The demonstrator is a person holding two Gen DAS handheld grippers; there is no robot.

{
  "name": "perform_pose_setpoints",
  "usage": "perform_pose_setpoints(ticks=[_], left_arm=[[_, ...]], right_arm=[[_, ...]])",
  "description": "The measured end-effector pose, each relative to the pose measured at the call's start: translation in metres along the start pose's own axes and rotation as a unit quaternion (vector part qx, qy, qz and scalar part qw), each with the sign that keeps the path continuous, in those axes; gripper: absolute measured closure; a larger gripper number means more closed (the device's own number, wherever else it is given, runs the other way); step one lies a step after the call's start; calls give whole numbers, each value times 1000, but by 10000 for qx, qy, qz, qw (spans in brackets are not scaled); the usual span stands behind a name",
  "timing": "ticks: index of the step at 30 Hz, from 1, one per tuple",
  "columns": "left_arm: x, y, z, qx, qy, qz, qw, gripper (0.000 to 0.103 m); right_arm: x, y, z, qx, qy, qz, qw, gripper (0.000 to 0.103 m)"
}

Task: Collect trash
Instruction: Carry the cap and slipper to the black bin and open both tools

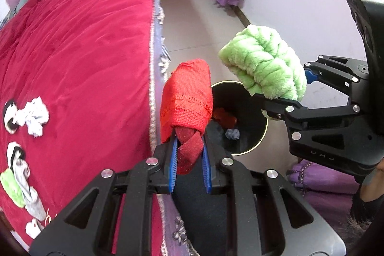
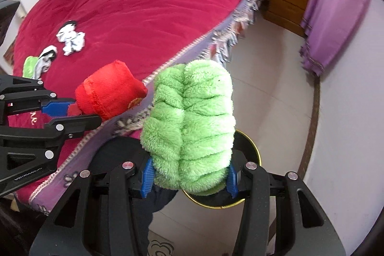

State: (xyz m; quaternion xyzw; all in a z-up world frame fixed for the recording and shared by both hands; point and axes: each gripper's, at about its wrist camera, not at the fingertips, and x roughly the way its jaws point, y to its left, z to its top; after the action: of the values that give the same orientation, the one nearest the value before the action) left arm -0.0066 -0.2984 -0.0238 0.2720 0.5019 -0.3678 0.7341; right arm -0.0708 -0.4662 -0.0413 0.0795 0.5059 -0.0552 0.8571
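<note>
Trash bin [image 1: 249, 126] sits just below both loads: our left gripper [image 1: 189, 160] clamps the red cloth [image 1: 187, 102], our right gripper [image 2: 189, 176] the green cloth [image 2: 192, 126].

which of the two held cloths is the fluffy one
The green cloth, gripped by the right gripper. It is thick, ribbed plush, while the red cloth in the left gripper is a flat knit.

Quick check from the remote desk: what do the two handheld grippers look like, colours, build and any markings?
Both match: the left gripper and right gripper are matte black plastic linkage frames with triangular cut-outs, round silver pivot bolts and ribbed blue pads lining the fingers. Faint pale lettering, unreadable, shows on each body's side. The right gripper carries a tall black housing. No cables visible.
</note>
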Motion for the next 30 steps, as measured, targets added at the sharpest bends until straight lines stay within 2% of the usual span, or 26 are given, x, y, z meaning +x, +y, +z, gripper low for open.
perform_pose_setpoints(ticks=[9,15,20,22,23,24,25,28,30], left_arm=[[18,-38,20,450,75,17,9990,85],[44,-62,36,695,283,-336,9966,85],[63,-77,43,873,415,-473,9942,84],[68,-83,47,950,436,-476,9934,73],[71,-84,49,948,439,-413,9937,53],[72,-85,51,959,431,-281,9941,41],[73,-85,53,967,385,-120,9945,38],[77,-81,57,936,416,-160,9946,34],[80,-76,58,924,442,-59,9947,34]], right_arm=[[-3,-32,-20,420,46,-214,9989,59],[-4,-57,-32,755,132,-396,9963,58],[-6,-76,-42,947,187,-528,9939,58],[-5,-81,-45,1007,210,-550,9932,58],[-5,-83,-45,1026,220,-556,9929,58],[-3,-85,-46,1050,238,-561,9926,58],[-2,-87,-46,1082,252,-590,9921,58],[4,-92,-46,1153,292,-572,9913,58],[10,-92,-45,1154,345,-574,9911,58]])
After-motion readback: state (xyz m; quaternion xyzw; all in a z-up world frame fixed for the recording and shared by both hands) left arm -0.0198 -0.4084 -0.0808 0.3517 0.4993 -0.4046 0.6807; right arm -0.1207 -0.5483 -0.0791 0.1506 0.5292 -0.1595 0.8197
